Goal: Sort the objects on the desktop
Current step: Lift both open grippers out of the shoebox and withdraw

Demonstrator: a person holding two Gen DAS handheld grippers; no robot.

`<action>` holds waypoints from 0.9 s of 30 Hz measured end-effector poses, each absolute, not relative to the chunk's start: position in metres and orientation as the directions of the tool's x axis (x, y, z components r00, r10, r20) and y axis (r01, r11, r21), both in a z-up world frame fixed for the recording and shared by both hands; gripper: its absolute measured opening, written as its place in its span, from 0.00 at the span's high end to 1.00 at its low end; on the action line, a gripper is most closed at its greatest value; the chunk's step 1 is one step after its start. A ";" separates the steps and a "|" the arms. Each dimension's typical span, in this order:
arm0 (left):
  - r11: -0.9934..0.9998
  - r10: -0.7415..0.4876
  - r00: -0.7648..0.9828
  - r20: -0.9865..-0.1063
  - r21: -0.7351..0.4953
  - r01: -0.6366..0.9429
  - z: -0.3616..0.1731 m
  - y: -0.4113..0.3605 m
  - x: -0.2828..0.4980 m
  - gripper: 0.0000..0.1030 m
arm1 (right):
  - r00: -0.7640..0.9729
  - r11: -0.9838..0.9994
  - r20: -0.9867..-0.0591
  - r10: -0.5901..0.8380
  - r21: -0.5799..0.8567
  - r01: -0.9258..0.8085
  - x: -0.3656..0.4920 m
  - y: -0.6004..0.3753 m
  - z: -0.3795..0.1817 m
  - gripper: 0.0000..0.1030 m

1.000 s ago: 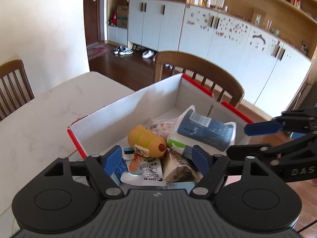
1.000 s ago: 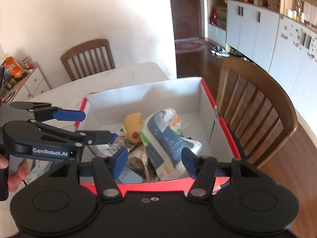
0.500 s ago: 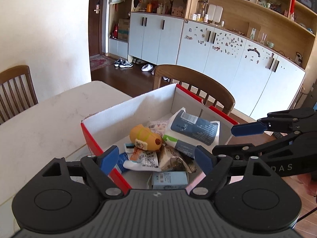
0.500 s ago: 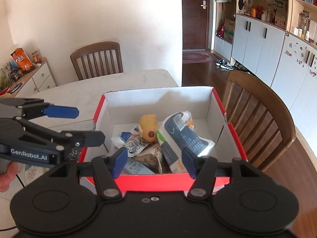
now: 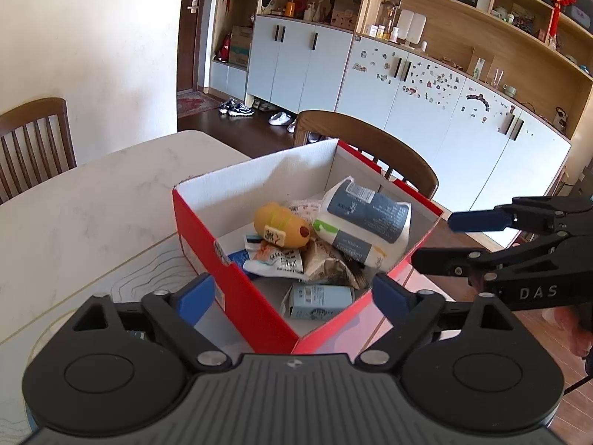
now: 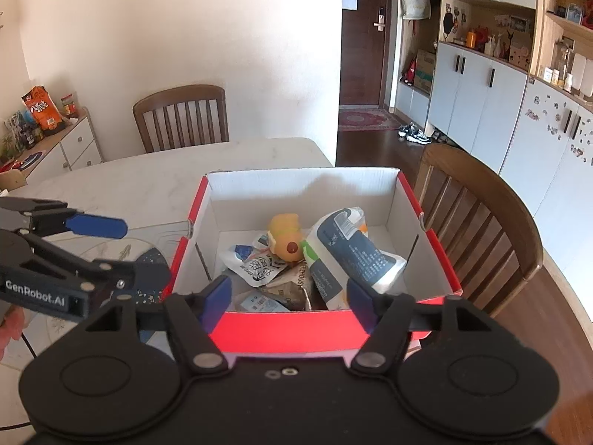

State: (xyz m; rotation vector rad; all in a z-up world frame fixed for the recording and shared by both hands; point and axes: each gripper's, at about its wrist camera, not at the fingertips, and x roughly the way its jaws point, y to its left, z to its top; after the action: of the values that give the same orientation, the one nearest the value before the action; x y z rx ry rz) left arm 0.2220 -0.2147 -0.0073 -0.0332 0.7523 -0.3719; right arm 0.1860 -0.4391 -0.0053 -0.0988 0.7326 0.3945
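Observation:
A red shoebox (image 5: 222,248) (image 6: 289,328) with white inner walls stands on the marble table (image 5: 92,200). In it lie a yellow plush toy (image 5: 283,224) (image 6: 287,239), a white and dark-blue bag (image 5: 365,222) (image 6: 348,256), crumpled snack sachets (image 5: 278,261) and a small pale-blue carton (image 5: 318,300). My left gripper (image 5: 292,296) hovers before the box's near corner, jaws opening, nothing gripped. My right gripper (image 6: 289,298) faces the box's front wall, jaws opening too, holding nothing. Each gripper shows in the other's view: the right gripper (image 5: 456,241), the left gripper (image 6: 126,248).
A wooden chair (image 6: 478,230) stands right behind the box, another chair (image 6: 181,118) at the table's far side. A patterned mat (image 5: 122,278) lies left of the box. A person's hand (image 6: 11,328) holds the left gripper. White cabinets (image 5: 426,111) line the far wall.
Both grippers have drawn back from over the box, so its red outer walls now show. Both pairs of jaws stand wider apart. The contents have not moved.

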 end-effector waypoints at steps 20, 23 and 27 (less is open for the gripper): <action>0.918 -0.382 0.652 -0.654 -0.191 0.346 -0.018 -0.210 0.199 0.00 | 0.702 0.949 -0.658 0.272 0.062 -0.309 0.162 -0.444 -0.010 0.27; 0.919 -0.384 0.656 -0.650 -0.201 0.339 -0.016 -0.209 0.198 0.00 | 0.706 0.951 -0.655 0.269 0.063 -0.304 0.160 -0.445 -0.009 0.27; 0.918 -0.385 0.662 -0.643 -0.191 0.348 -0.014 -0.209 0.195 0.00 | 0.712 0.952 -0.650 0.266 0.062 -0.299 0.158 -0.446 -0.007 0.27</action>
State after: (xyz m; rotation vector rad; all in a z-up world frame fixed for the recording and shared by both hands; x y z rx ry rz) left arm 0.1949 -0.2094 -0.0135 -0.0531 0.7386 -0.4143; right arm 0.1582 -0.4456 -0.0074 -0.0494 0.7129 0.3134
